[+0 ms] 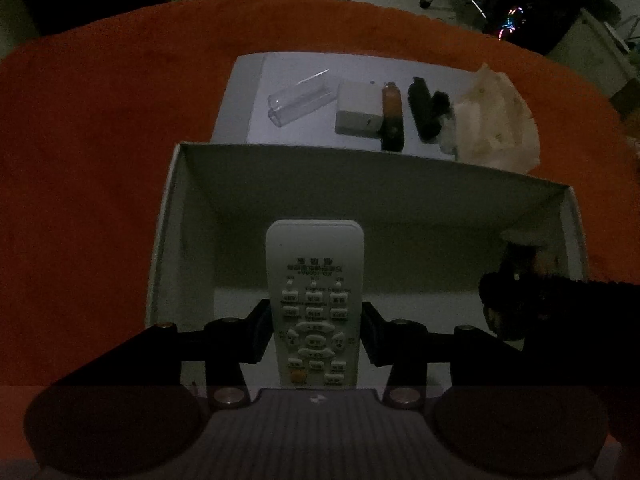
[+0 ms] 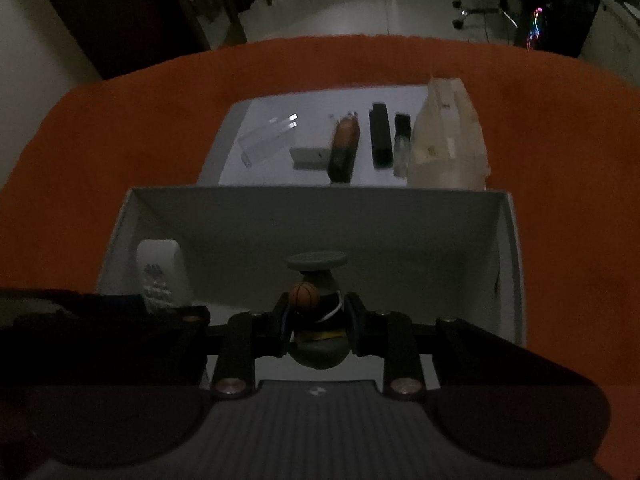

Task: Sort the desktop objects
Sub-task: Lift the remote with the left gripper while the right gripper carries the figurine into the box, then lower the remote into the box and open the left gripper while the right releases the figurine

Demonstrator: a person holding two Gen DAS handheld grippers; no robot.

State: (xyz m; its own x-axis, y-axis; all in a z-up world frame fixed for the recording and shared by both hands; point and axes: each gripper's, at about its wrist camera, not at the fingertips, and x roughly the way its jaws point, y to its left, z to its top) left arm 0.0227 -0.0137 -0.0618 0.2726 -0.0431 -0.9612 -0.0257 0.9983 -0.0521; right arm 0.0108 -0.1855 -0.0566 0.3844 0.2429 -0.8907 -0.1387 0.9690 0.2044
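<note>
My left gripper is shut on a white remote control, held over the inside of an open white box. My right gripper is shut on a small figurine with a round grey base and a tiny basketball, also inside the white box. In the right wrist view the remote shows at the box's left side, above the dark left gripper. In the left wrist view the right gripper and figurine appear at the box's right side.
Behind the box lies a white sheet on an orange cloth. On it sit clear tubes, a white block, a brown-and-black item, a black stick and a crumpled pale bag. Office chairs stand beyond.
</note>
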